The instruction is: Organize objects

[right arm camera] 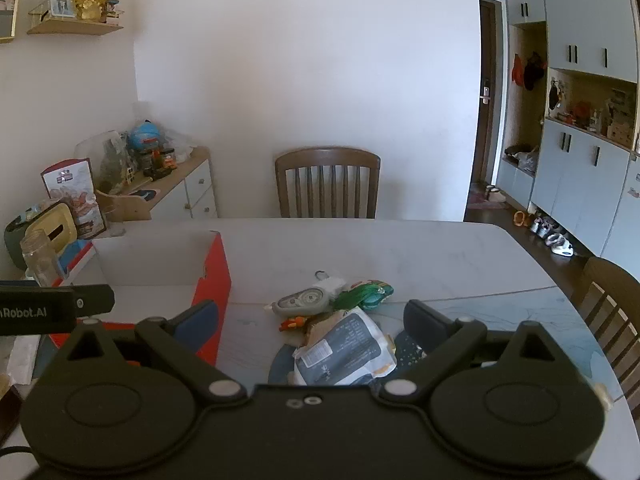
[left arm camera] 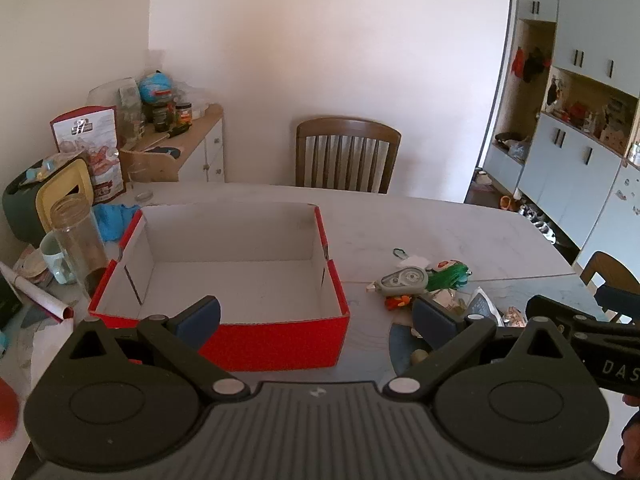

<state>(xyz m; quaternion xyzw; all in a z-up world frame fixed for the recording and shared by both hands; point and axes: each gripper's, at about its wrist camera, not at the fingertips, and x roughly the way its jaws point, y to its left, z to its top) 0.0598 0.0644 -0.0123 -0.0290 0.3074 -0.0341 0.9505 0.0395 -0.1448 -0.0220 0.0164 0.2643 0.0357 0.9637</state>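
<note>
Both hand-held grippers wide, empty; crinkly packet (right arm camera: 344,350) likely light, slippery — pinch an edge, into red box (left arm camera: 280,340).

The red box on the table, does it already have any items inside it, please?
No, the red box shows only its bare white interior.

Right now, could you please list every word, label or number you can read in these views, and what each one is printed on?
"DAS": on the right gripper body, cut off at the frame edge.
"nRobot.AI": on the left gripper body, start cut off.
Snack packet label: print too small to read.
Red-and-white bag by the wall: blurred, unreadable.
Correction tape dispenser: no legible text.
</note>
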